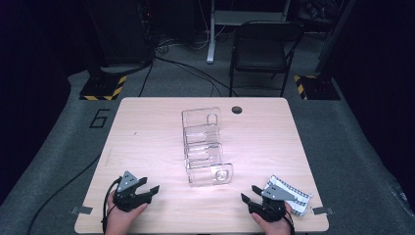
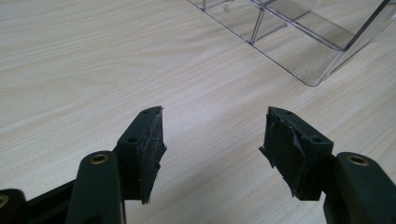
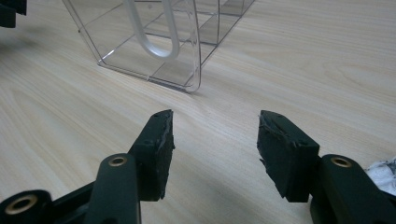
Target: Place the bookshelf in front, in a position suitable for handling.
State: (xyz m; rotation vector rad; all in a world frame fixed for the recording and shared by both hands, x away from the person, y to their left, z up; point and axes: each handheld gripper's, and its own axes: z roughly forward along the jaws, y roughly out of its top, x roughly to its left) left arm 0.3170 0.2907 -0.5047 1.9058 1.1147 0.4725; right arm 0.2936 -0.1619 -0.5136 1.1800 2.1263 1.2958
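Note:
A clear plastic tiered organiser (image 1: 205,148) lies along the middle of the wooden table (image 1: 147,127). My left gripper (image 1: 150,190) rests near the front left edge, held by a hand, jaws open with nothing between them; its own view shows the organiser's corner (image 2: 308,42) ahead to the right of the open gripper (image 2: 212,135). My right gripper (image 1: 248,195) sits near the front right, open and empty, facing the organiser's near end (image 3: 159,46) in the right gripper view, where the gripper (image 3: 215,140) points along the tabletop. A white patterned packet (image 1: 289,195) lies just right of it.
A round cable hole (image 1: 237,109) sits at the table's far edge. A dark chair (image 1: 262,49) and stand bases with yellow-black stripes (image 1: 103,88) are on the floor beyond. Tape tabs (image 1: 323,211) mark the front corners.

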